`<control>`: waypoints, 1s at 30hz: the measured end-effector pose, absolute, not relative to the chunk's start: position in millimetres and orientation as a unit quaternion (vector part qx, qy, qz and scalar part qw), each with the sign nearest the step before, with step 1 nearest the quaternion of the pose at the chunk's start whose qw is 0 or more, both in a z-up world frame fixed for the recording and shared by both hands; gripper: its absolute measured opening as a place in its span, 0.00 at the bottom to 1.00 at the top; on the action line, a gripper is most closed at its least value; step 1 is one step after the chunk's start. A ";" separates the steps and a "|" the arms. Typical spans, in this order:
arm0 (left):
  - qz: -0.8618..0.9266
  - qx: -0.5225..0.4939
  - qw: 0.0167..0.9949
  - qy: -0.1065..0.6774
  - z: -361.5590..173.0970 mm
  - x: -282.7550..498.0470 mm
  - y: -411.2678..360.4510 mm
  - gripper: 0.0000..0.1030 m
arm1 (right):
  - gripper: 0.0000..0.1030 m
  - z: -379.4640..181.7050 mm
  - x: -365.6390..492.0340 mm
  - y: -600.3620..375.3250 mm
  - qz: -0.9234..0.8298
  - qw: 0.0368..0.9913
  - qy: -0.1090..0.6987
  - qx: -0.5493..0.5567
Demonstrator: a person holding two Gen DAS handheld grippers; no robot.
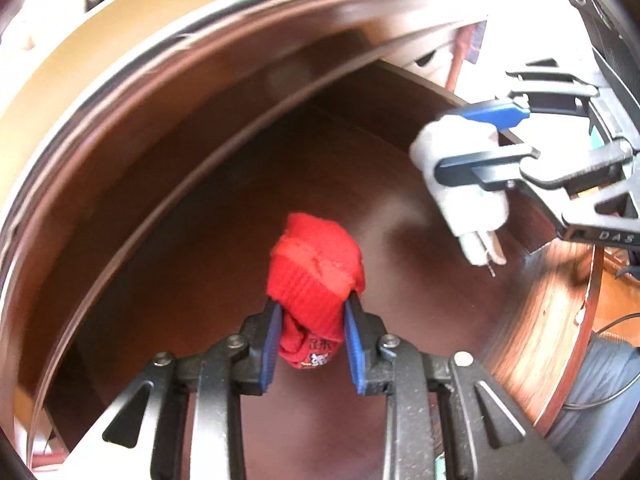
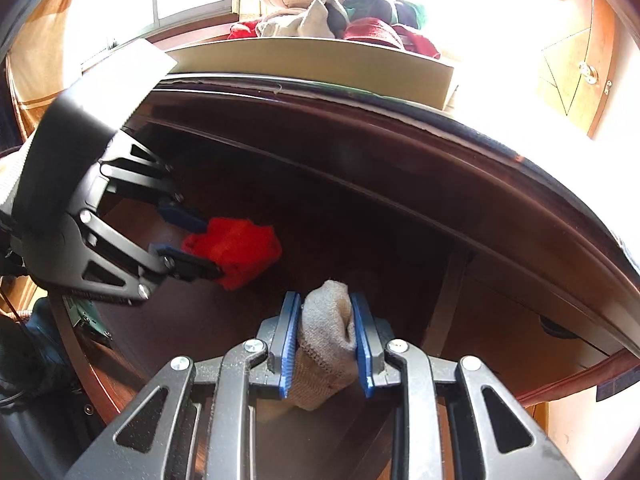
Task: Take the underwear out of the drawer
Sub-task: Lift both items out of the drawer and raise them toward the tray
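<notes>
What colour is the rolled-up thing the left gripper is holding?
Bright red, clearest in the left wrist view.

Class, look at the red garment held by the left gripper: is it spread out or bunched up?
Bunched up. The red garment is a compact wad pinched in the left gripper, above the drawer floor.
</notes>
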State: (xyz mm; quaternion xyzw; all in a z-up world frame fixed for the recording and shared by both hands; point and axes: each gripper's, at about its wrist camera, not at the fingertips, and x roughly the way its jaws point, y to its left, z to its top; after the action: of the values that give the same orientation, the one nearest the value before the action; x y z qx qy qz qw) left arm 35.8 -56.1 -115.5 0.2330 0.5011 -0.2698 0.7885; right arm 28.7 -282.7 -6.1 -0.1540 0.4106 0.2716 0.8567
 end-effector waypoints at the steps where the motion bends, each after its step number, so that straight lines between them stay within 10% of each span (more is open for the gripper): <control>1: -0.265 0.229 0.792 0.500 -114.2 35.5 -52.3 0.26 | 0.27 -5.8 28.3 -282.5 0.273 0.856 0.411 -0.153; 30: -0.194 0.059 0.889 0.411 -87.7 0.4 69.6 0.26 | 0.27 9.3 21.0 -244.1 0.343 0.864 0.358 -0.090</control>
State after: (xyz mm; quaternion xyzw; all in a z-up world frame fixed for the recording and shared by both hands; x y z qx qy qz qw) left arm 0.4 69.6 -87.7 0.0594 0.4109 -0.1938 0.8889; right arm 21.0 -244.1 9.3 -0.0903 0.3576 0.3430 0.8639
